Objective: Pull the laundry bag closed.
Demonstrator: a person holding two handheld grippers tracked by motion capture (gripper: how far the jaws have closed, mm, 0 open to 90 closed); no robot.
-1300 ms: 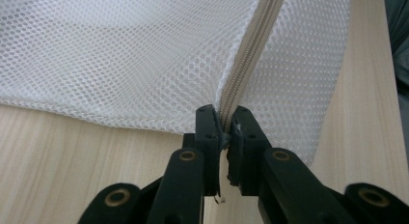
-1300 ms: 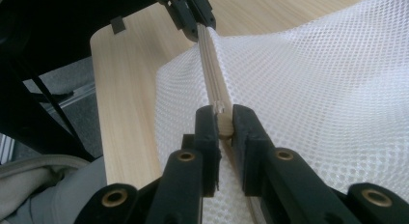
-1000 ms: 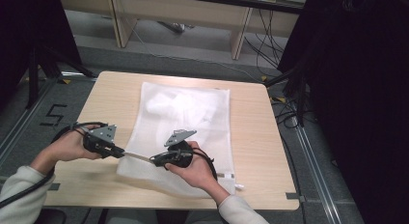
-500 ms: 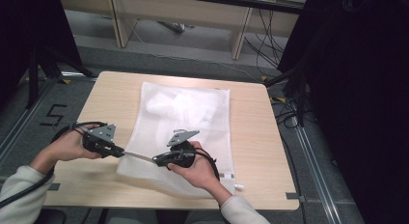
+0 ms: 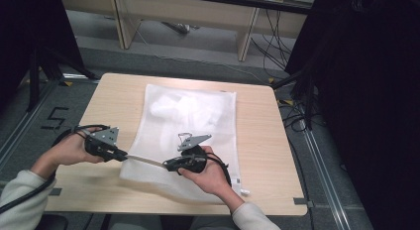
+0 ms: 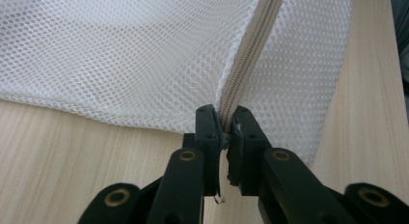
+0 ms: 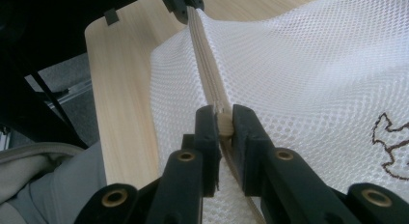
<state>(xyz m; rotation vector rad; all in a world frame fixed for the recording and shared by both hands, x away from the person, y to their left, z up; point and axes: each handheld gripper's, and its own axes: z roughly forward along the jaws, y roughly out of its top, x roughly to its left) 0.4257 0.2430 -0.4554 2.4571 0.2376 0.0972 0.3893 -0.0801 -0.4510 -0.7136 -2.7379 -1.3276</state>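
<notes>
Here, white mesh laundry bag (image 5: 185, 126) lies flat mid-desk (image 5: 257, 141), its zipper (image 6: 246, 55) edge lifted near me | my left tongs (image 6: 223, 132) clamped on the zipper's end | my right tongs (image 7: 223, 122) clamped on the zipper further along, tape stretched taut between them.

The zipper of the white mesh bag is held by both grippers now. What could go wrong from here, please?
1. The left gripper pinches only the end of the zipper; a hard pull might slip it free.
2. The right gripper is shut on what looks like the slider, so the mesh bag beside it could snag.
3. Only the grippers steady the bag on the table, so it may slide.
</notes>
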